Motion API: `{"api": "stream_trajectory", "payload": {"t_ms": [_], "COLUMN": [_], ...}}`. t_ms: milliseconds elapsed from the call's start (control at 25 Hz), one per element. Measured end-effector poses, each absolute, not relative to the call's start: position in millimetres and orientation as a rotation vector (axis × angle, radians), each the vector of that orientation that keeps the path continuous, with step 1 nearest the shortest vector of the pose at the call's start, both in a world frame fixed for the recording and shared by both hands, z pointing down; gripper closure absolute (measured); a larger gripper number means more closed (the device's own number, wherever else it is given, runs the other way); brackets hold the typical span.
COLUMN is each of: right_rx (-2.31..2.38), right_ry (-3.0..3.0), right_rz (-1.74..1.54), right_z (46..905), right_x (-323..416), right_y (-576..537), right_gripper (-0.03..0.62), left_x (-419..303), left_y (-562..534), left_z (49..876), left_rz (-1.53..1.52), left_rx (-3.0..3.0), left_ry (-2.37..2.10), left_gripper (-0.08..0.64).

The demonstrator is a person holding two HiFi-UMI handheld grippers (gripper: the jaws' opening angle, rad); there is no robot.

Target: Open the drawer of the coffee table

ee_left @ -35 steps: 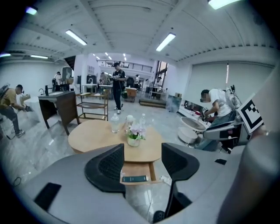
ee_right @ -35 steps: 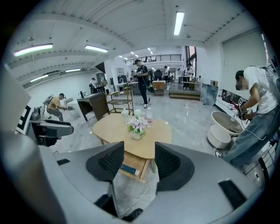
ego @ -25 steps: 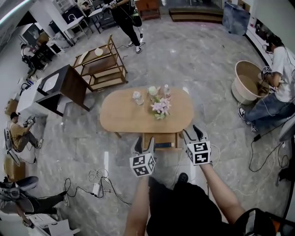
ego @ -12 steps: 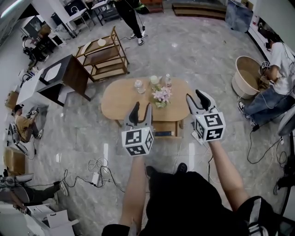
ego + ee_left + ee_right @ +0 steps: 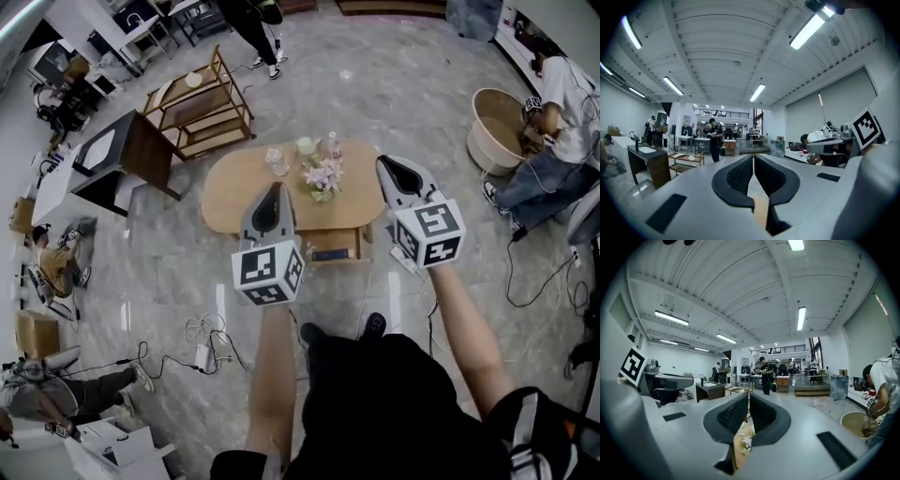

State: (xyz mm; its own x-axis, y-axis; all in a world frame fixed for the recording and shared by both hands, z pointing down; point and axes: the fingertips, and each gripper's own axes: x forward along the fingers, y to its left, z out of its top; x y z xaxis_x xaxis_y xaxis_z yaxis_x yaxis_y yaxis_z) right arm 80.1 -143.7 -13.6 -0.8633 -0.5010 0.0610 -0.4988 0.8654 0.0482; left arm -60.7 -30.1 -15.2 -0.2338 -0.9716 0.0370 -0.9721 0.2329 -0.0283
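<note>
The left gripper (image 5: 275, 187) and right gripper (image 5: 384, 164) are held up over the coffee table's near edge. Their jaws have just closed, tips together on nothing. The drawer (image 5: 330, 246) juts out from under the tabletop (image 5: 234, 202), below and between them. Flowers (image 5: 323, 176), a glass (image 5: 277, 161) and a bottle (image 5: 330, 142) stand on top. Only the head view shows the drawer. The gripper views look across the room to a standing person (image 5: 765, 376).

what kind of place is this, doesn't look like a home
Probably a big workshop or lab hall, not a home: a coffee table and wooden shelf unit stand loose on an open stone-look floor, cables trail across it, and strip lights run along a high ribbed ceiling.
</note>
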Motion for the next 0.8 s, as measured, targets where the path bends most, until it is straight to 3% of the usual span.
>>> {"api": "stream_trajectory", "payload": {"t_ms": [800], "right_rx": [0.733], "right_ry": [-2.964], "right_rz": [-0.040], "right_z": [1], "right_x": [83], "right_y": [-130], "right_gripper": [0.580], "left_x": [-59], "left_y": [-23], "left_z": [-3], "left_rz": [0.107], "left_rx": [1.942], "left_ry": [-2.443], "left_gripper": [0.547]}}
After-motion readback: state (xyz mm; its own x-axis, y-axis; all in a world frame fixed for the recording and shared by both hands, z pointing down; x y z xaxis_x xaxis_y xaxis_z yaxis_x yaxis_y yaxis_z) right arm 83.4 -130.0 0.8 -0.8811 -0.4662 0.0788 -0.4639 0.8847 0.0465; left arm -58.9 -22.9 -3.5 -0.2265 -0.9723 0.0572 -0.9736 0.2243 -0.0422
